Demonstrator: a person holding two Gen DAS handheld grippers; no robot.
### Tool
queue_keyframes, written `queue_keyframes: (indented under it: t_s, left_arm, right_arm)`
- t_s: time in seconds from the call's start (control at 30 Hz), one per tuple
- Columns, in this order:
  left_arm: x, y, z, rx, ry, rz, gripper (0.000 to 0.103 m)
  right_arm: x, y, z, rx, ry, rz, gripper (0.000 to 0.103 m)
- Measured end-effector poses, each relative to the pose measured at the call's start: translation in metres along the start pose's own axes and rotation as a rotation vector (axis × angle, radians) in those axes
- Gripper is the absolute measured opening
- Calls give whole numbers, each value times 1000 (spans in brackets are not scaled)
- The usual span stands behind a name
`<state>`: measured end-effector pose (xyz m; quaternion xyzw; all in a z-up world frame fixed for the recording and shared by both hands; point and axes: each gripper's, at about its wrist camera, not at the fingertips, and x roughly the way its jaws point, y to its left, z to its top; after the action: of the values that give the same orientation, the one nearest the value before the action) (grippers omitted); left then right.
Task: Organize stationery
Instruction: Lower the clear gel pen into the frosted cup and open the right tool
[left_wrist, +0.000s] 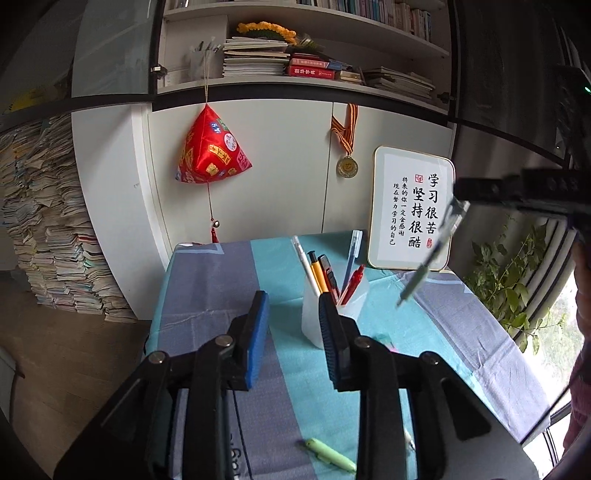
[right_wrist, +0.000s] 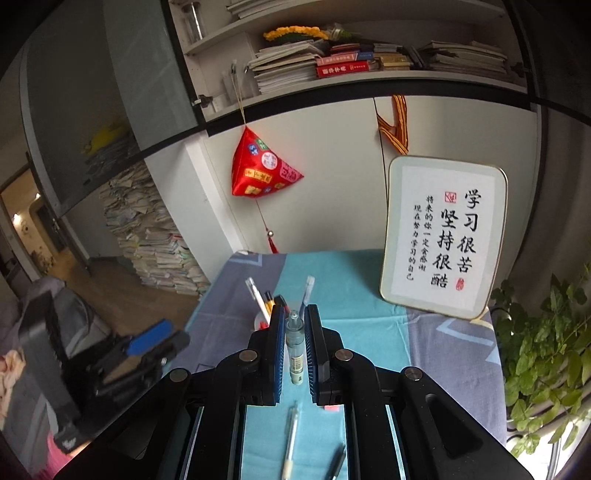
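Above a table draped in a blue-and-teal cloth (right_wrist: 369, 332), the right gripper (right_wrist: 294, 345) clamps a clear-barrelled pen (right_wrist: 294, 350) between its blue pads (right_wrist: 277, 354), jaws drawn narrow against the barrel on both sides. Seen from the left wrist camera, that same pen (left_wrist: 430, 254) hangs tilted from the right gripper (left_wrist: 460, 201) in the air, tip down and to the left, above and to the right of a translucent pen cup (left_wrist: 332, 310). The cup stands on the cloth and holds several upright pens (a white one (left_wrist: 304, 266), a yellow one (left_wrist: 317, 275), a red one (left_wrist: 352, 280) and a blue-capped one (left_wrist: 352, 258) among them). The left gripper (left_wrist: 293, 321) hovers with its jaws spread wide and nothing between them; its right pad (left_wrist: 327, 325) sits in front of the cup, though contact cannot be judged. Loose on the cloth nearer the cameras lie a green pen (left_wrist: 328, 454), a white pen (right_wrist: 290, 439) and a dark pen (right_wrist: 336, 463), the last two just beside each other. A framed calligraphy board (right_wrist: 443, 236) leans upright at the table's far right, against the white cabinet (left_wrist: 277, 166).
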<state>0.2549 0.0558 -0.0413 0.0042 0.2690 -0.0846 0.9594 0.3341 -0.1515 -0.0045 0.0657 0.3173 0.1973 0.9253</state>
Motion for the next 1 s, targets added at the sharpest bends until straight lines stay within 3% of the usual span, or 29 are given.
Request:
queue_keyframes:
  t_s: [0.33,1.0]
  left_arm:
    - [-20,10,-35,-7,14,13,27]
    - [-9,-5,-58,-5,92,-32,27]
  right_arm:
    - [49,6,22,10,5,-29,11]
    - [110,-9,-22,35,176,-29,11]
